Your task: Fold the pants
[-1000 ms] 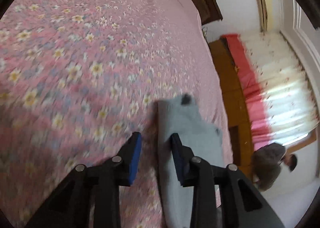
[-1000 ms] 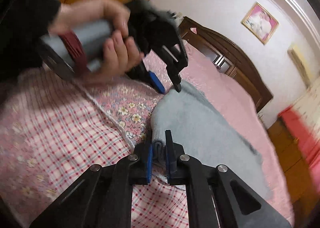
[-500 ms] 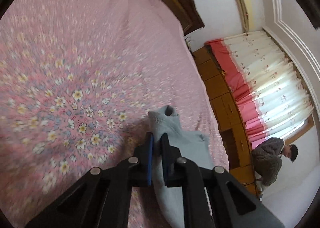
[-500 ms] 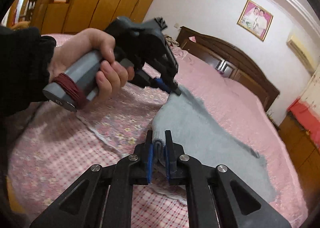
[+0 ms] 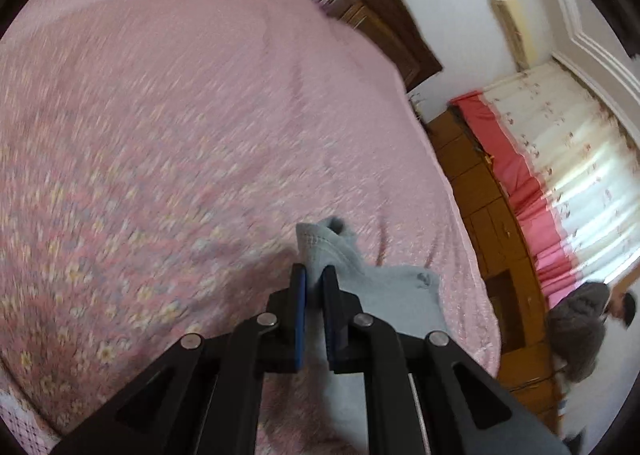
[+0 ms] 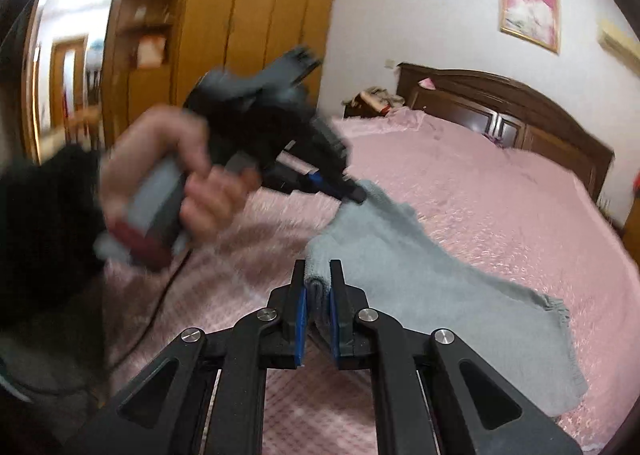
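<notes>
Pants (image 6: pixel 436 295), grey, now hang lifted off the pink bed (image 5: pixel 168 103) at both near corners. The left gripper (image 5: pixel 314 279) has just clamped shut on one corner; the right gripper (image 6: pixel 318 281) grips the other at lower centre. The cloth trails away right, so a fold seems ready to start.

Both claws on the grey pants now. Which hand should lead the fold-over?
Probably the left. The left claw pinches the far corner of the pants, with open pink bedspread ahead of it. The right claw, also clamped on the pants, holds the near rolled edge and suits anchoring.
</notes>
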`<state>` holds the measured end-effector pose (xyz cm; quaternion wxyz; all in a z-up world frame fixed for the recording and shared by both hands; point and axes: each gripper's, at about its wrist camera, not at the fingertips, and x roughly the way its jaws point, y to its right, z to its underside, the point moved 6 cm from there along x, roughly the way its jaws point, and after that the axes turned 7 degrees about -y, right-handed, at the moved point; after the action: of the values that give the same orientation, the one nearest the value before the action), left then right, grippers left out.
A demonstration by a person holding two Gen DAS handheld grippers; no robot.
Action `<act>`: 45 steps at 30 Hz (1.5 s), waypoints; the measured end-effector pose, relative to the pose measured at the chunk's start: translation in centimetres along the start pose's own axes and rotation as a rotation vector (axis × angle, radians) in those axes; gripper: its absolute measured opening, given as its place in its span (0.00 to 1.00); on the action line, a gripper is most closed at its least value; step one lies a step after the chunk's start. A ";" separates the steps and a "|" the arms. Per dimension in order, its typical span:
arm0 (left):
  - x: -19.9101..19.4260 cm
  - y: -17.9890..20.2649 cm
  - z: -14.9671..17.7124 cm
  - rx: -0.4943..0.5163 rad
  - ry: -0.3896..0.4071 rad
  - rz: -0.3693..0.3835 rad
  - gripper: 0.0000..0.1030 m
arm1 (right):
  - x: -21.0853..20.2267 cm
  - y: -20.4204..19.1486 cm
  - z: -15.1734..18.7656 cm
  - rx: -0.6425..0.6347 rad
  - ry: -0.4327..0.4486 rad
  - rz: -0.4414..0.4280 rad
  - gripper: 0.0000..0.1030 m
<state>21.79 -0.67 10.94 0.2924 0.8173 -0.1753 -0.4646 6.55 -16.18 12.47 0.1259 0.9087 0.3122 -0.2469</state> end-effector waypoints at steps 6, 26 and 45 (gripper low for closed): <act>1.9 5.9 -0.6 0.049 0.007 0.045 0.07 | -2.5 8.8 1.3 0.296 0.029 -0.018 0.09; 17.4 25.0 0.9 0.373 -0.260 -0.286 0.07 | -7.2 21.8 10.6 0.769 -0.051 0.042 0.09; 9.5 24.6 4.8 0.542 -0.054 -0.261 0.24 | -12.0 26.5 9.6 0.747 0.031 0.158 0.47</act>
<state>22.08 -26.37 18.52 -0.0032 0.8684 -0.1942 -0.4562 11.50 -46.36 12.61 -0.2000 0.9168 0.1317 -0.3195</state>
